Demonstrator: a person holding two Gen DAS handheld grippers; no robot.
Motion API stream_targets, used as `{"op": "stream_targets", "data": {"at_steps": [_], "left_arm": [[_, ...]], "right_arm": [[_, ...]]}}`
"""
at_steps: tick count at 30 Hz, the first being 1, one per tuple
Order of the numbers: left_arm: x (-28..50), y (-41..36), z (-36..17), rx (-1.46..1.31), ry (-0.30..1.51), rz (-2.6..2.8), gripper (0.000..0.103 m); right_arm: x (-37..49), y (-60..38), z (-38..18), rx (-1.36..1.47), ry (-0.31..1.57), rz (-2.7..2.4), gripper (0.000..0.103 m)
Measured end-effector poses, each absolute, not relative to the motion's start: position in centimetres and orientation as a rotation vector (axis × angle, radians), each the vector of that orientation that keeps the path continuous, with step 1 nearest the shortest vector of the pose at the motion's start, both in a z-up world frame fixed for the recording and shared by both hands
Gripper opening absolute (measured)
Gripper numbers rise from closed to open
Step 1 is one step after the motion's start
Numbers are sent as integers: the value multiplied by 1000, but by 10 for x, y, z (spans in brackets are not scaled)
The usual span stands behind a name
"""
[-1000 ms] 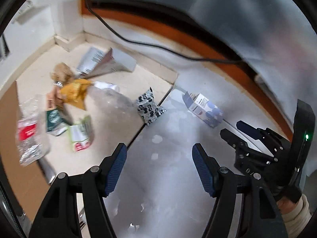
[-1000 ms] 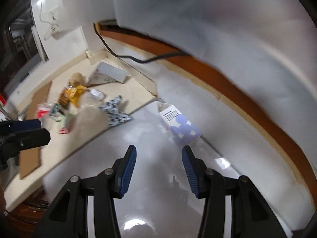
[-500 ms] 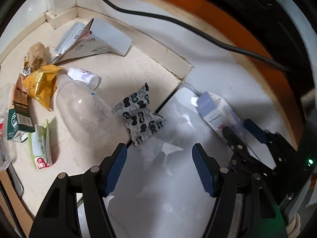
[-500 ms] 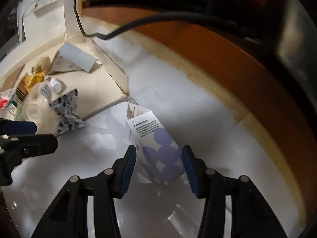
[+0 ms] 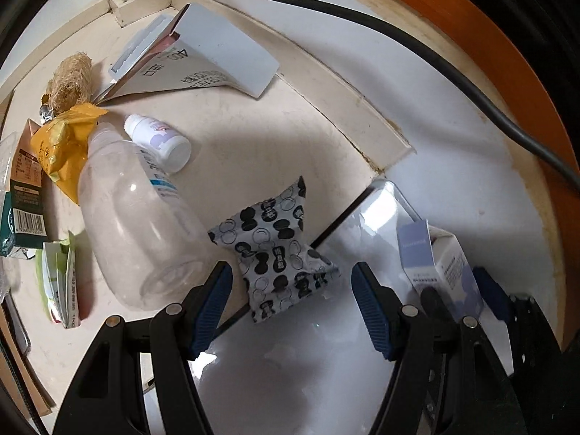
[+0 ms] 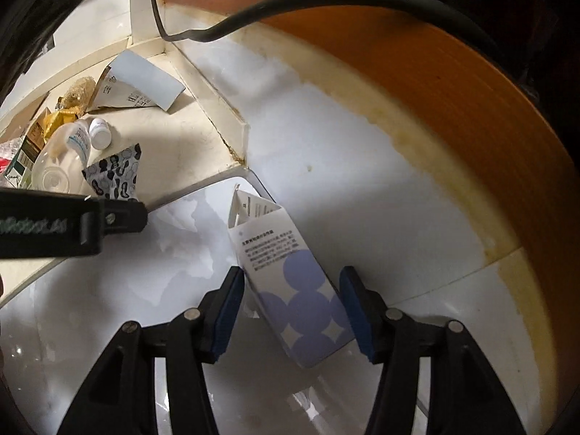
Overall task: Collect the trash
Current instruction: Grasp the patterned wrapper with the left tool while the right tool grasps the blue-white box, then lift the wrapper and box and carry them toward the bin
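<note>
A black-and-white patterned packet point(image 5: 275, 250) lies on the floor at the edge of the beige step. Its lower end sits between the pads of my open left gripper point(image 5: 290, 304), and neither pad presses on it. A white carton with purple circles point(image 6: 290, 282) lies on the glossy white floor between the fingers of my right gripper point(image 6: 291, 308). Those jaws are opening, and the right pad stands clear of the carton. The left wrist view shows the same carton point(image 5: 446, 264) with the right gripper point(image 5: 460, 293) straddling it.
On the beige step lie a clear plastic bottle point(image 5: 137, 224), a small white pill bottle point(image 5: 159, 141), a yellow wrapper point(image 5: 61, 145), a green box point(image 5: 21, 214), a green-white packet point(image 5: 58, 282) and folded white card point(image 5: 192, 54). A black cable point(image 5: 398, 36) runs along the orange baseboard point(image 6: 471, 90).
Both grippers have come down close to the floor. The left one now frames the patterned packet, the right one the purple carton. The right jaws stand wider than before.
</note>
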State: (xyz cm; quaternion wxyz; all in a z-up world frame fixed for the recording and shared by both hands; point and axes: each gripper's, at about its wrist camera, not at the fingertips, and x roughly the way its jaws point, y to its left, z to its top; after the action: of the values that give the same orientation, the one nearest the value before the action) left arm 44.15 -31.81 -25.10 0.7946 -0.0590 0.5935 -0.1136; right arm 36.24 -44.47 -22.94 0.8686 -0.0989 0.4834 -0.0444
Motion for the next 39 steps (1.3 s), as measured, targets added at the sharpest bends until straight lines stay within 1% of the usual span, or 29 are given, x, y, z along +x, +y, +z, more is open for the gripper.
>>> {"op": "stream_targets", "data": {"at_steps": [1,2,3,9,16,17,18,29,39], "left_arm": [[443,-320,-253,-124,1275,-232,64],[444,-322,-254,-122,1277,-225,59],[444,-324,-253,-115,1269,-216,56],[450,-330,-257,-119,1254,-199,55],[435,-323,-249,-99,1225,-202,50],[432,-323,-246,-97,1223,-201,38],[428,-322,-245,-98,1222,-213,38],[375,-303,-229,-56,1201,-319,35],[310,-257,-180,-25,1163,-428,35]], "right_arm": [[361,-446,-229,-194,1012,-95,54],[360,-448,-228,-178,1015,-95,53],[358,-450,-227,-164,1017,-93,51],[344,-455,-224,-117,1039,-71,43],[330,-448,-222,-93,1043,-46,39],[327,-446,-222,-83,1046,-37,37],[326,-443,-223,-77,1048,-26,36],[284,-415,-213,-27,1032,32,35],[238,-391,-184,89,987,55,35]]}}
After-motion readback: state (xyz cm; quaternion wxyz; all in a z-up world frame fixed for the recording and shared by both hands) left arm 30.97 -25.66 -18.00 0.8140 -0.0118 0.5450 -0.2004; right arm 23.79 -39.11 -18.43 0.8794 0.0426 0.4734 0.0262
